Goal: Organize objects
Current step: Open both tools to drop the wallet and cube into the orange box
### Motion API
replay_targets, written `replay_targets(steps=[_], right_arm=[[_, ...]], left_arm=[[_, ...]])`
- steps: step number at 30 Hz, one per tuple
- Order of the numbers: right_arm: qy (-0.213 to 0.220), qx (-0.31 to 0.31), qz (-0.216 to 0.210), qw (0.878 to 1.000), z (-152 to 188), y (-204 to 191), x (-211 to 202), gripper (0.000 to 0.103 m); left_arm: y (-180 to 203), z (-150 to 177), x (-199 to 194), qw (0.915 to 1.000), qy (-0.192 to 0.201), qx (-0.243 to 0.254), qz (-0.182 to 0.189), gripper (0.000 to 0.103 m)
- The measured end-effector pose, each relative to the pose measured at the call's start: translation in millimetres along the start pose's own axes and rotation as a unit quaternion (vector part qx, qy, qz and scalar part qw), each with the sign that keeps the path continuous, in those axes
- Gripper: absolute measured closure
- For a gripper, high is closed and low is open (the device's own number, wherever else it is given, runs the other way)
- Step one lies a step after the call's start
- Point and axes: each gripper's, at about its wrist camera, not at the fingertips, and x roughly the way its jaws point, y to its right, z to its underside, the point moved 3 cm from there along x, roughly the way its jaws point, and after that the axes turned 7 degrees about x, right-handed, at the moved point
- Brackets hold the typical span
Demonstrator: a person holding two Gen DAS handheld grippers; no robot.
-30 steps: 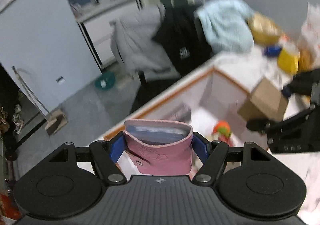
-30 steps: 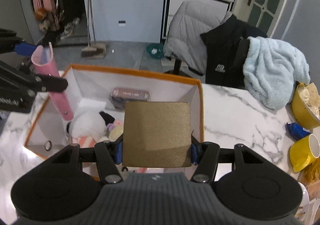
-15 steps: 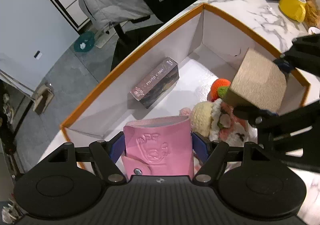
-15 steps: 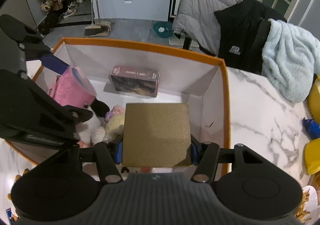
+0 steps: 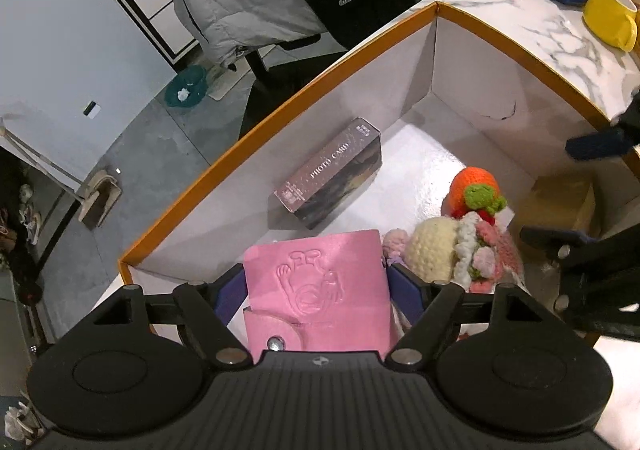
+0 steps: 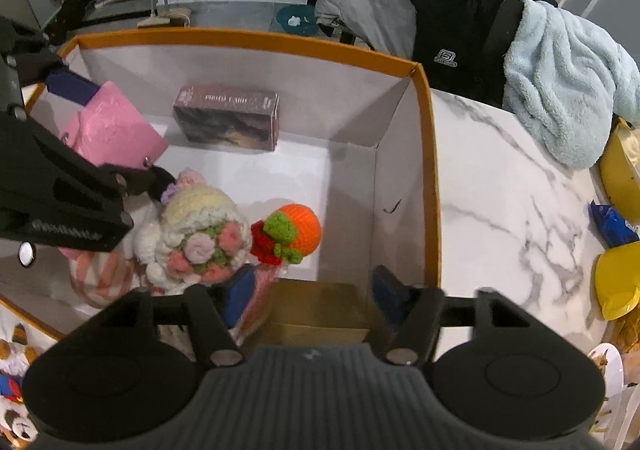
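Observation:
An orange-rimmed white box holds a dark photo card box, a crocheted doll with flowers and an orange crocheted fruit. My left gripper is shut on a pink card wallet, held inside the box's near left corner. My right gripper is open, its fingers on either side of a brown cardboard box that sits low in the white box's near right corner.
The box stands on a marble table. A yellow mug, a yellow bowl and a blue packet lie to the right. A light blue towel and jackets hang on chairs behind.
The right gripper lowered the brown box into the white box's corner and opened its fingers off it. The left gripper brought the pink wallet lower into the box.

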Motion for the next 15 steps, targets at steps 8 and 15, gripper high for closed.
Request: replay_targets(steps=[8, 15], right_arm=[[0.023, 0.004, 0.000, 1.000, -6.5, -1.1, -13.4, 0.026], [0.031, 0.007, -0.003, 0.999, -6.1, -2.6, -20.3, 0.026]], left_arm=[[-3.3, -2.8, -10.9, 0.9994, 0.027, -0.020, -0.005, 0.012], [-23.8, -9.8, -35.8, 0.9937, 0.082, -0.073, -0.023, 0.012]])
